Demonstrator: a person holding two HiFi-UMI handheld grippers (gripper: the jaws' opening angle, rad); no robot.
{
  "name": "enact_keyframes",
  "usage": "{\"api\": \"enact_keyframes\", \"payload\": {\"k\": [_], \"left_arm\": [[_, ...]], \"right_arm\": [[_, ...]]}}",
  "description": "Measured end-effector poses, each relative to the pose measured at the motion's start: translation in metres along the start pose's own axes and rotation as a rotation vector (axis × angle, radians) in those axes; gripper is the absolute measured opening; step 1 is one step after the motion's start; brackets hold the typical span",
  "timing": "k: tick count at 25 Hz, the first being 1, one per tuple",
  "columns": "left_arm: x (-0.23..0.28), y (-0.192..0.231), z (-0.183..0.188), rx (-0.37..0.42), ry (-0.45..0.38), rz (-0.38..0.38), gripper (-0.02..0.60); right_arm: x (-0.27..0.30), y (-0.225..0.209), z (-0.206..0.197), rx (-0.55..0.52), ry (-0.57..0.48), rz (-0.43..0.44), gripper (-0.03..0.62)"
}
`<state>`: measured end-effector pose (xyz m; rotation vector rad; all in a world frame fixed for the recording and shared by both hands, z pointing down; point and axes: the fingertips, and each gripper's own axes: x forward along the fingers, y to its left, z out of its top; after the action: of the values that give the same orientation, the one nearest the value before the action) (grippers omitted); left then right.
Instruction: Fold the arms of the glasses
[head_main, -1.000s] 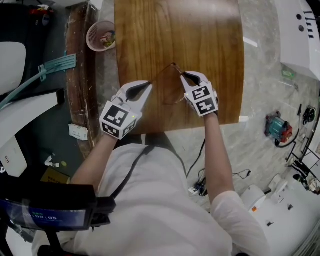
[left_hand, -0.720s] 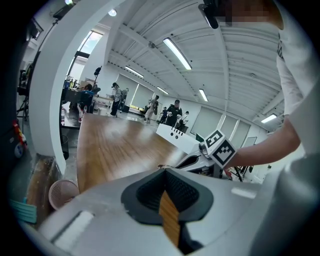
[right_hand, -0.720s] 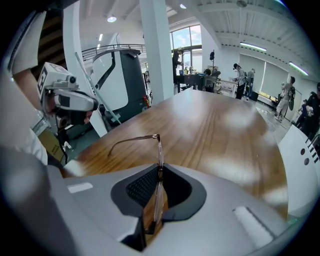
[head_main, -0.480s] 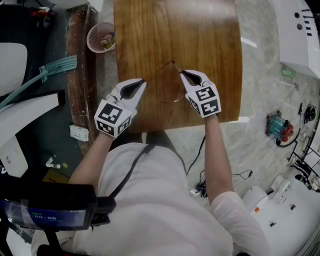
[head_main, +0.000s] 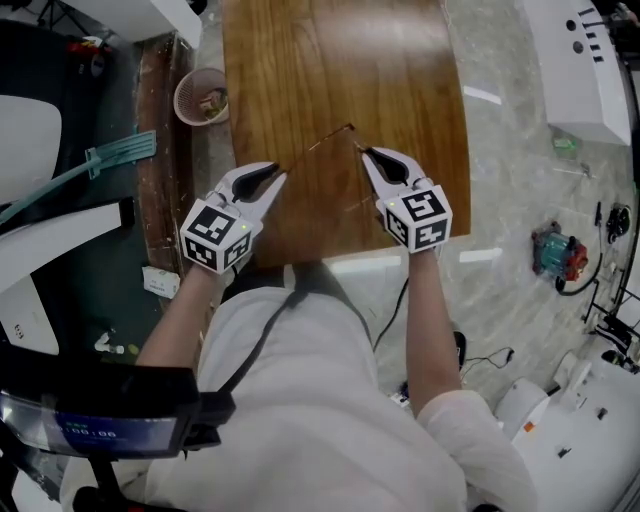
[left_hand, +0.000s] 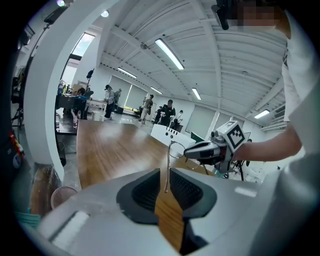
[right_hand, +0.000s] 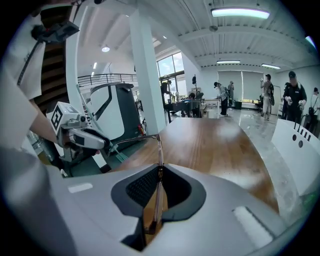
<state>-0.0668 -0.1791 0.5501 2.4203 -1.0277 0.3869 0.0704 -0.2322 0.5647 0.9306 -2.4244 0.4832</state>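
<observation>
The glasses (head_main: 349, 128) are thin wire ones, held in the air over the near half of the wooden table (head_main: 340, 60), between the two tools; they touch the table nowhere that can be seen.

In the head view one arm (head_main: 315, 150) is the long line of them; it runs from the tips of the left tool (head_main: 278, 177) slantwise away from the person and to the right, up to a corner; from that corner the frame turns sharply back down to the right tool (head_main: 366, 153).

The right tool's jaws are closed on the frame; in its own view the thin wire stands pinched between the pads and rises straight ahead out of them, then bends off to the left toward the other tool.

The left tool's jaws have just been opening; in its own view they stand apart with a clear gap; the arm's end stands upright in that gap, and the pads do not press on it; beyond it the arm leads to the rim of a lens beside the right tool's tips.
</observation>
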Motion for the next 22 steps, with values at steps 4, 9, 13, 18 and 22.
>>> {"api": "enact_keyframes", "payload": {"k": [4,9,13,18,22], "left_arm": [[-0.010,-0.020,0.007,0.048,-0.001,-0.021,0.087],[-0.025,-0.033,0.021,0.092,-0.029,-0.027,0.087],[-0.032,-0.051,0.025,0.133,-0.043,-0.036,0.087],[-0.041,-0.083,0.041,0.174,-0.055,-0.047,0.087],[-0.046,-0.095,0.052,0.197,-0.071,-0.060,0.026]], "right_arm": [[-0.021,0.009,0.010,0.011,-0.045,-0.009,0.031],[-0.040,0.022,0.022,0.001,-0.086,-0.026,0.031],[-0.058,0.031,0.024,-0.004,-0.114,-0.036,0.031],[-0.093,0.039,0.037,-0.004,-0.158,-0.044,0.031],[-0.106,0.040,0.044,-0.005,-0.179,-0.053,0.031]]}}
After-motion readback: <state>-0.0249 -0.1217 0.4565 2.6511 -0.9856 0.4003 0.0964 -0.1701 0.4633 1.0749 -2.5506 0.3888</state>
